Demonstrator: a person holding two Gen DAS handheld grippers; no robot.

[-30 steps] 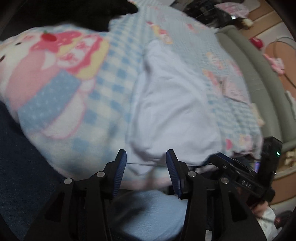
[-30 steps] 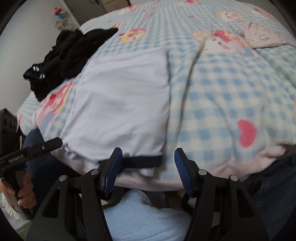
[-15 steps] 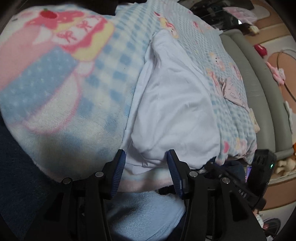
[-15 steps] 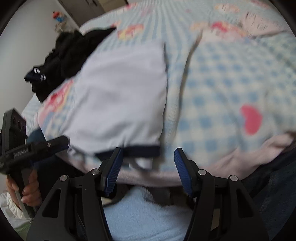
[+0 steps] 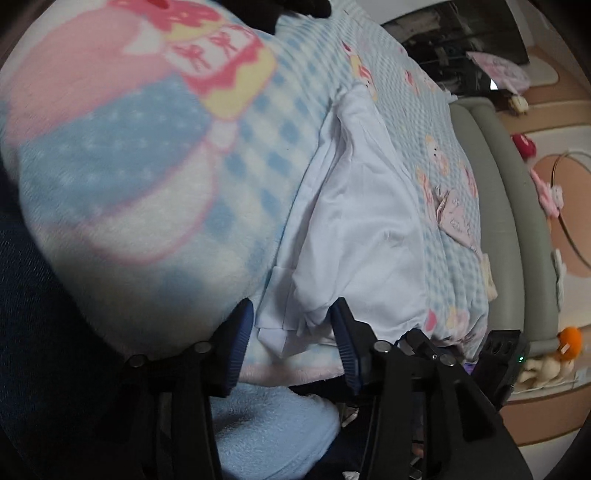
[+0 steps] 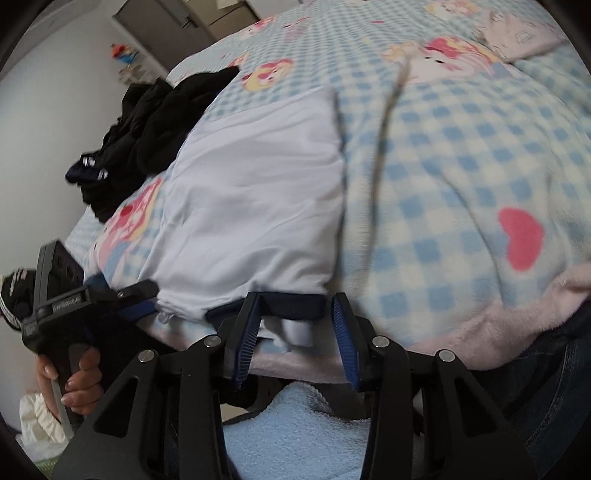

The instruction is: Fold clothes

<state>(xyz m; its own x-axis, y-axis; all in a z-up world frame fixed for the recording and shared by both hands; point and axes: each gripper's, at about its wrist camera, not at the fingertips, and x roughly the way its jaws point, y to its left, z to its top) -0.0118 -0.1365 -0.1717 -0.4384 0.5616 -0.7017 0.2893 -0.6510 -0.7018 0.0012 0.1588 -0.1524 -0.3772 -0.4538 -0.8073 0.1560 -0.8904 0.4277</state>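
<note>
A bed under a blue checked blanket fills the room. Beside it runs a grey padded rail, with tan floor beyond. A white wall meets a dark door.

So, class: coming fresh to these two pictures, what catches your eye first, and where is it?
A white garment lies flat on the blue checked cartoon blanket, its dark-trimmed near edge between the right gripper fingers. Behind it, at the left, sits a black clothes heap.
</note>
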